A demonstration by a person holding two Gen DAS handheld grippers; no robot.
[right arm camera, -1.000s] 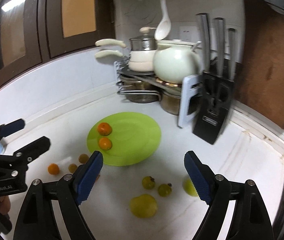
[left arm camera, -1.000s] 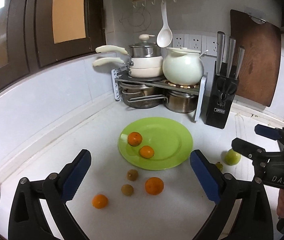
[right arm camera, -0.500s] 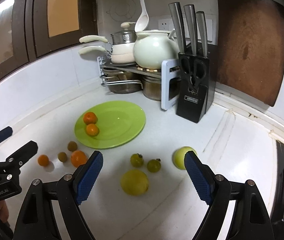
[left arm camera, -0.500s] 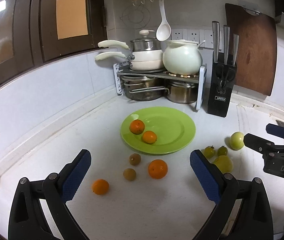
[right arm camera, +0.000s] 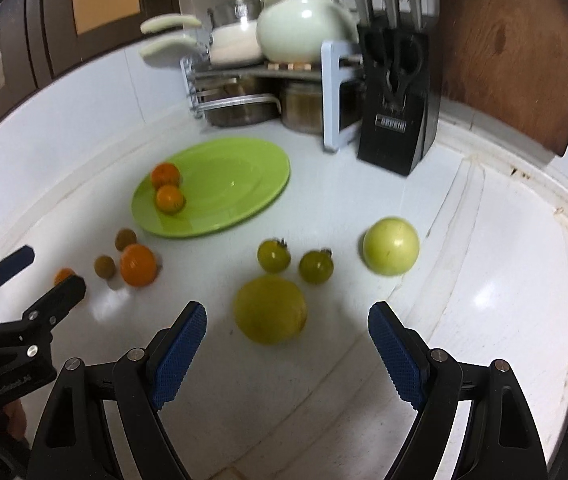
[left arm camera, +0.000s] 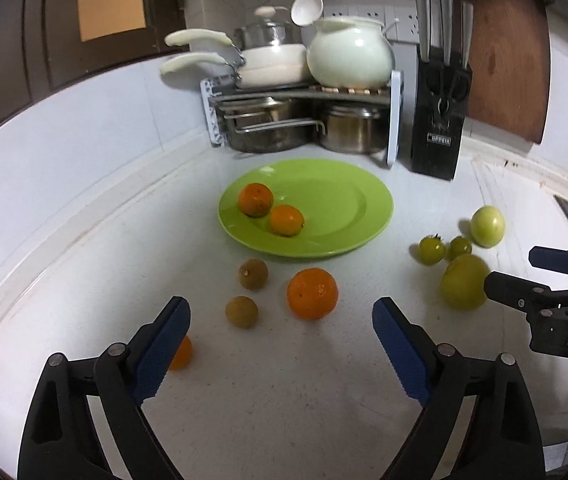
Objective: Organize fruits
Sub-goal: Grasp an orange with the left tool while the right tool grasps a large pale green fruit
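Where walls meet, white countertop [left arm camera: 83, 248]

Two oranges [left arm camera: 269, 210] lie on the round green plate [left arm camera: 348, 208]; nearer, the left gripper [left arm camera: 281, 340] is closing, empty.

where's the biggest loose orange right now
On the white counter in the left wrist view, the large round orange sits just in front of the green plate, right of two small brown fruits.

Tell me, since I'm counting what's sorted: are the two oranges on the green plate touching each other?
Cannot tell. In both wrist views the two oranges overlap on the green plate, with no gap visible, yet the overlap could be only perspective.
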